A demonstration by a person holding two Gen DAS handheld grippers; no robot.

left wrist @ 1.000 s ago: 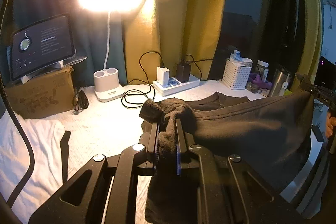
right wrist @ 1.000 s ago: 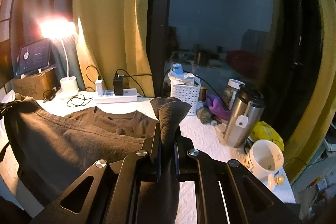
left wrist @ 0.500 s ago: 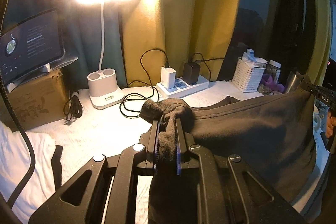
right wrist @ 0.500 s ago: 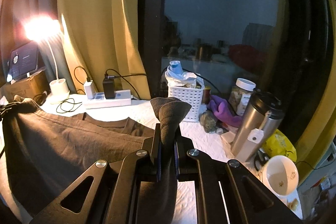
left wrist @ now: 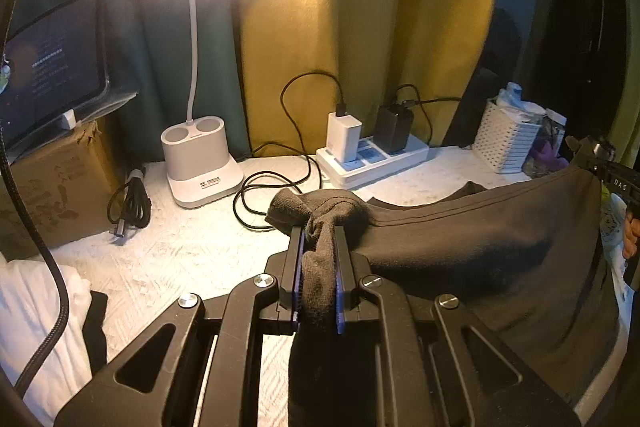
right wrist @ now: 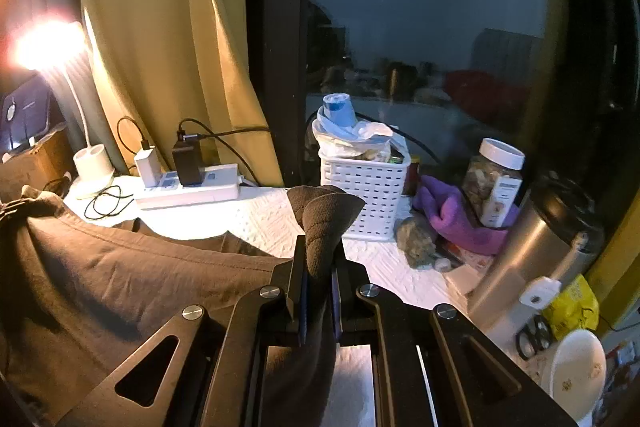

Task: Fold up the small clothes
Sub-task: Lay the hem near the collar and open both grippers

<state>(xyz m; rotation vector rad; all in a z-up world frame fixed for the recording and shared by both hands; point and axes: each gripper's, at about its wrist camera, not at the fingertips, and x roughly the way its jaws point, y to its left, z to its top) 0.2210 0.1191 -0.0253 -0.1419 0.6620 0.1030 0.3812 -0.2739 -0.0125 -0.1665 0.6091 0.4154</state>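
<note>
Both claws, left claw (left wrist: 319,239) and right claw (right wrist: 318,259), hide pinched shirt (left wrist: 480,239) corners.

A dark grey-brown shirt (left wrist: 480,239) hangs over a white textured tablecloth (left wrist: 180,255). Behind stand a mustard-yellow curtain (left wrist: 360,7), a white lamp (left wrist: 200,163), a white slotted basket (right wrist: 364,195), and a purple cloth (right wrist: 452,219).

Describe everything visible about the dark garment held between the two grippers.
The dark garment is a brown-grey knit, apparently a T-shirt, with a stitched hem line along its raised edge. The left gripper and the right gripper each pinch a bunched corner, fabric poking out past the fingers. The edge is stretched between them above the white table cover, sagging slightly in the middle. Its far part, seemingly with the collar, lies on the cover near the power strip.
</note>
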